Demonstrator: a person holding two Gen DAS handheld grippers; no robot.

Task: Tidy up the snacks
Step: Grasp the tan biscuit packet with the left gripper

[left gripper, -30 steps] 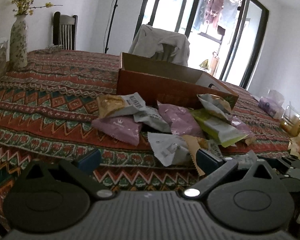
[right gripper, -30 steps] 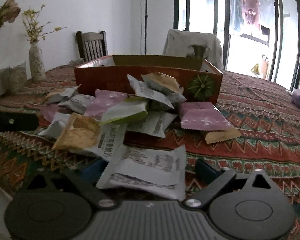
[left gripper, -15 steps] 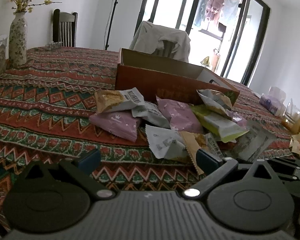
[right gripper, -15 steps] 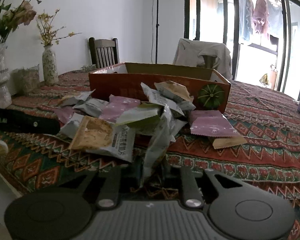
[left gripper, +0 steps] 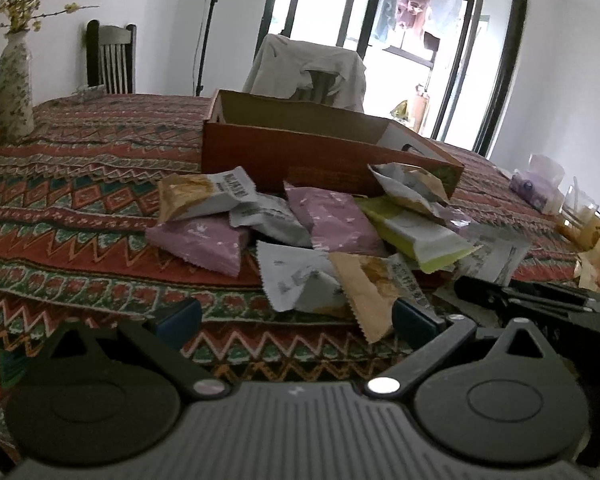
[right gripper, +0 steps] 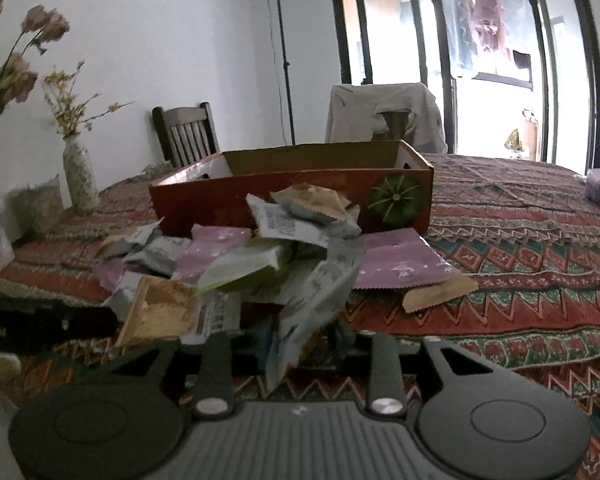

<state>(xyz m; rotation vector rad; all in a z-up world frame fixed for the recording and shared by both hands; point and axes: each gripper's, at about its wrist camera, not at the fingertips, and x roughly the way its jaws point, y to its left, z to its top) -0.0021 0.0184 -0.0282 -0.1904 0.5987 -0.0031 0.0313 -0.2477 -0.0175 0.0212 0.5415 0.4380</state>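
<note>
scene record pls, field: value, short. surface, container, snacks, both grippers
surface: table under a patterned cloth
container: open cardboard box, upright behind the pile; no snack seen inside
snacks: loose heap of packets in front of the box, some leaning on its wall
right gripper: jaws opening, white packet standing on edge between them
left gripper: open, holds nothing, at the near edge of the pile
background: vase with flowers, two chairs

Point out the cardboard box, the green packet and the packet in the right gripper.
Box (right gripper: 300, 196): right wrist view, front wall.
Green packet (left gripper: 416, 232): left wrist view, its flat top face.
Held packet (right gripper: 320, 292): right wrist view, upper crumpled half.
</note>
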